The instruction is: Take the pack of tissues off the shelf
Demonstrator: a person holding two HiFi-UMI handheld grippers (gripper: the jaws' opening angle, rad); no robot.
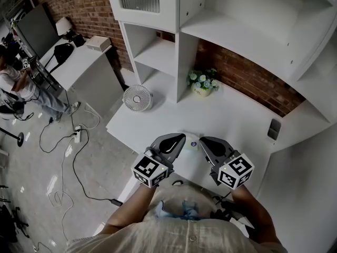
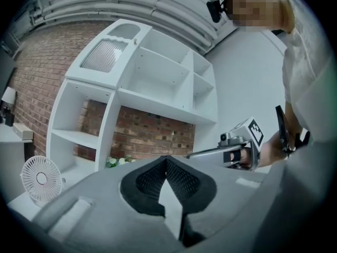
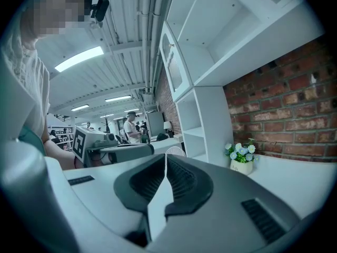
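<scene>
On my left, a small white fan [image 1: 137, 97] stands on the white desk [image 1: 237, 115]. My left gripper [image 1: 180, 137] has its jaws pressed together on nothing. A pale packet [image 1: 191, 141] lies on the desk between both tips, mostly hidden; I can't confirm it's the tissues. My right gripper [image 1: 203, 140] is likewise closed and empty.

Head view looks steeply down on the white desk top [image 1: 231, 115]. Both gripper views sit low facing the white shelf unit [image 2: 158, 83]; all share the potted pale flowers [image 1: 202, 83].
</scene>
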